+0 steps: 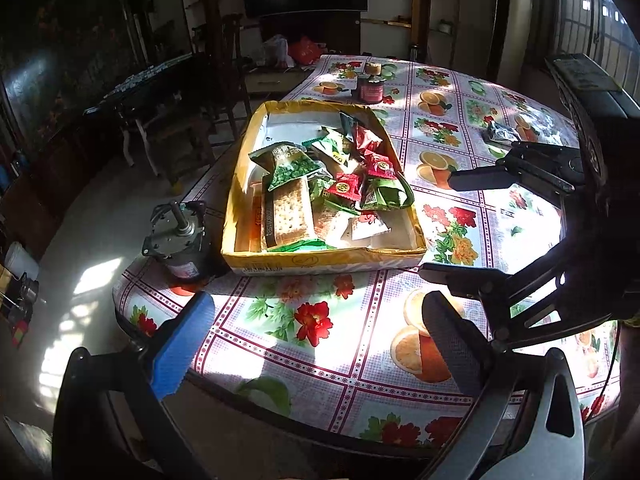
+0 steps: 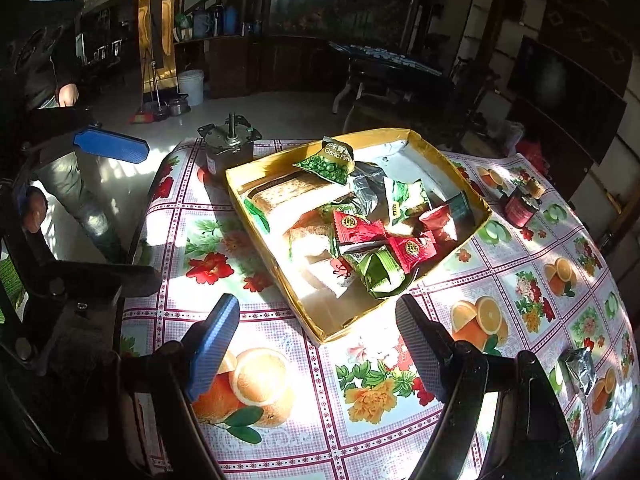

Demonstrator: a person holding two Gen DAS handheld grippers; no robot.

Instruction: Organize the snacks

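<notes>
Both of our grippers hang released over the flowered, fruit-printed plastic tablecloth (image 1: 320, 360), and neither holds anything. We see our left gripper (image 1: 316, 344) with its blue pad and black pad spread wide above the near edge of the table. Our right gripper (image 2: 316, 344) is spread the same way.

The shallow yellow cardboard tray (image 1: 320, 262) sits ahead of both, already heaped with green, red and clear snack packets. We judge that 1 snack is left outside it: a small crumpled silver foil packet (image 2: 578, 368) lying flat on the cloth, well apart from the tray.

That packet decides the next move. In the right wrist view it lies to the right of our right gripper and near it, while the tray lies ahead. In the left wrist view the same packet (image 1: 500, 132) sits far off to the right, beyond the right gripper's fingers (image 1: 480, 180), which stand between. So the right hand looks nearer and better placed. Its long axis we cannot tell for certain, since it is small and crumpled.
</notes>
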